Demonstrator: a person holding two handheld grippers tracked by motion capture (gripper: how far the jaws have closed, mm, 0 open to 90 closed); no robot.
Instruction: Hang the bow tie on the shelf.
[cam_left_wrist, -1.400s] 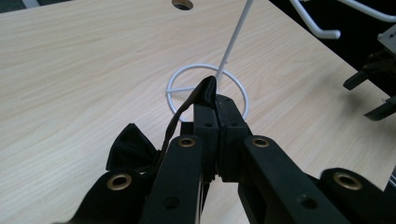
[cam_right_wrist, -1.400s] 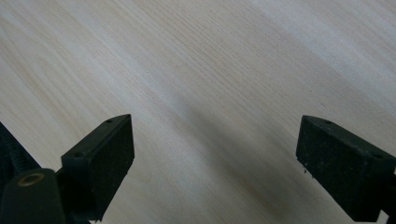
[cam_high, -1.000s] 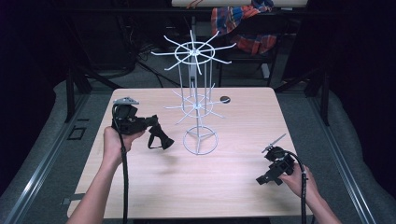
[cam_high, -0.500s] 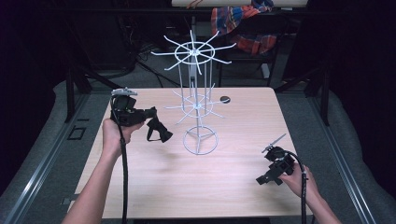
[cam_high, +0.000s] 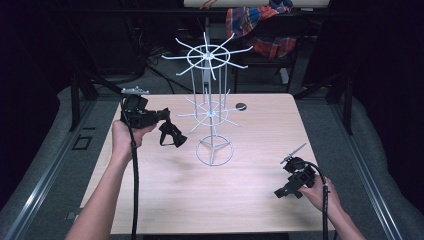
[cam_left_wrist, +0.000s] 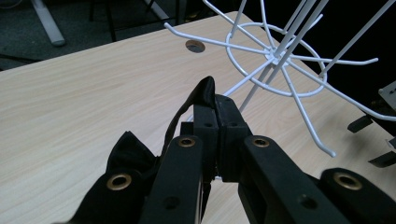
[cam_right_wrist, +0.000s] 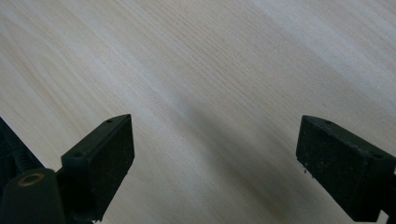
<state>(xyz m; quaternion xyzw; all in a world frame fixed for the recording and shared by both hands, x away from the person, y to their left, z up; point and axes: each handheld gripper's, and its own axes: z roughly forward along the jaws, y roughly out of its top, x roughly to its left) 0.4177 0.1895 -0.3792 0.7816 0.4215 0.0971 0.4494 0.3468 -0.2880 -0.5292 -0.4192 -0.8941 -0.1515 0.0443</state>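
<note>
While you worked at the wooden table (cam_high: 240, 200) in the high view, you held two grippers. Your left gripper (cam_high: 167, 131) hung above the table's left half, its jaws pressed together on one black cloth item (cam_high: 173, 136), a small, soft piece that drooped below the jaw tips, just beside the one white wire rack (cam_high: 212, 112). Your right gripper (cam_high: 294, 159) sat low near the table's right edge, well apart from the rack. One small dark disc (cam_high: 241, 106) lay beyond the rack.

Seen from the left gripper view, your left gripper (cam_left_wrist: 215, 109) pinched a folded edge of the black cloth item (cam_left_wrist: 205, 91) at the jaw tips, with more of it bunched below the jaws. The rack's ring base (cam_left_wrist: 280, 60) stood just ahead of the tips.

Over in the right gripper view, your right gripper (cam_right_wrist: 215, 140) had its jaws spread wide over bare wood.
</note>
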